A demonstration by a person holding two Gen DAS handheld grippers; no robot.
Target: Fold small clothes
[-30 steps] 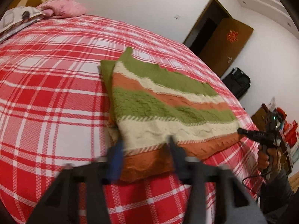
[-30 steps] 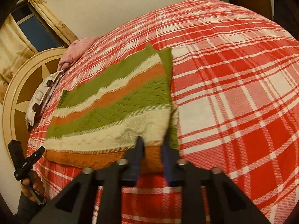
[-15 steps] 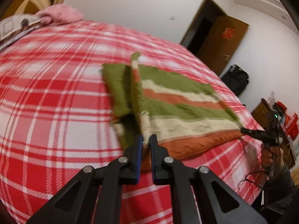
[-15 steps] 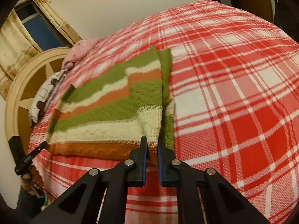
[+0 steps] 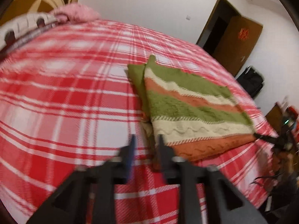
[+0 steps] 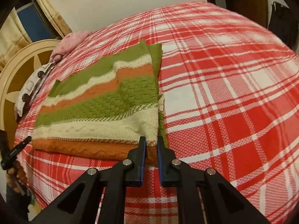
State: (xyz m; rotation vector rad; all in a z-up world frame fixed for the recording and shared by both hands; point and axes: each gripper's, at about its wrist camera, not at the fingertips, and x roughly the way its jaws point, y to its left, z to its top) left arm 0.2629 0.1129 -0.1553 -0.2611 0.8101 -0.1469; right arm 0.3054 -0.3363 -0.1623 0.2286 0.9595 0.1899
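We are in the middle of folding a small knitted sweater [image 6: 104,108] with green, cream and orange stripes. It lies flat on the bed [image 6: 233,85], on the red and white checked cover, on the side of the bed nearest to us. The sweater already looks folded once, because a second green layer peeks out along one side edge of it. Our left tool [image 5: 145,143] is at the sweater's near corner and its jaws are opening. One finger is on the cover just beside the sweater and the other is at the sweater's edge, so nothing is pinched there now. This view is blurry, so we cannot say more. Our right tool [image 6: 150,145] is at the other near corner of the sweater. Its jaws are opening too, but only a little, and the orange and cream hem sits between them; they look like they are letting it go. We think this fold is just being laid down. Next we should pull both tools away from the sweater, then take hold of one edge of it again and bring that edge over to the far edge of the sweater to make it smaller.
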